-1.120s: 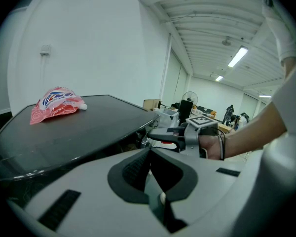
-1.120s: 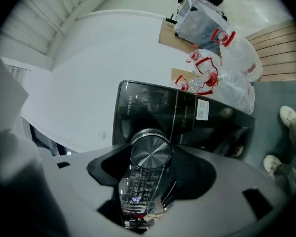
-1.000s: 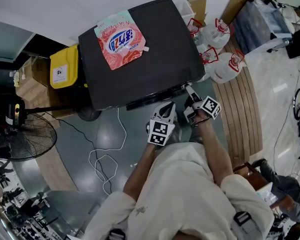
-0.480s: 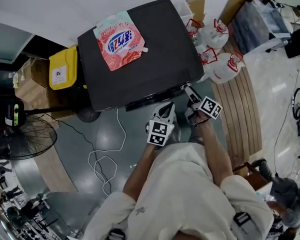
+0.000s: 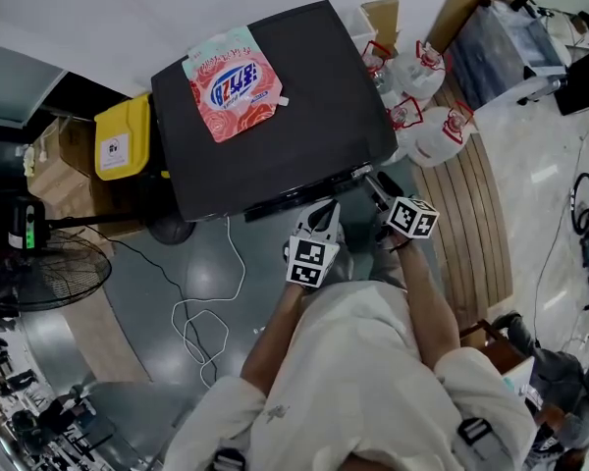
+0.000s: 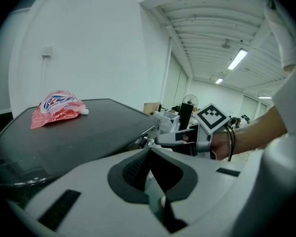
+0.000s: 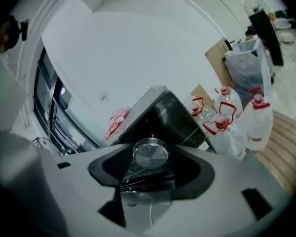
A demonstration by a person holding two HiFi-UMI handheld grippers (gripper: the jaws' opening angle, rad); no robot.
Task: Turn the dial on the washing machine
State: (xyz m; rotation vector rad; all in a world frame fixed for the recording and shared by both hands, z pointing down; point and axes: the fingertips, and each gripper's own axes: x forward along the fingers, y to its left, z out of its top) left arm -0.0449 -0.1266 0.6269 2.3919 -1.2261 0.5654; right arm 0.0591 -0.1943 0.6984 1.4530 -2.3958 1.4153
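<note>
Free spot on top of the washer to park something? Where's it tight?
Free: the washing machine top, bare from the detergent pouch across to its right and front edges. Also floor between the white cable and the fan. Tight: water jugs crowd its right side, the yellow bin its left.

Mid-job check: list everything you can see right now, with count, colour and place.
washing machine: one, black, centre
dial: one, silver, machine's front
detergent pouch: one, pink, on machine's top
container: one, yellow, left of machine
water jugs: several, clear, red handles, right of machine
fan: one, black, floor, left
slatted platform: one, wooden, right
left gripper: grey, fingers together, empty
right gripper: grey, fingers have just been closing, now on the dial
</note>
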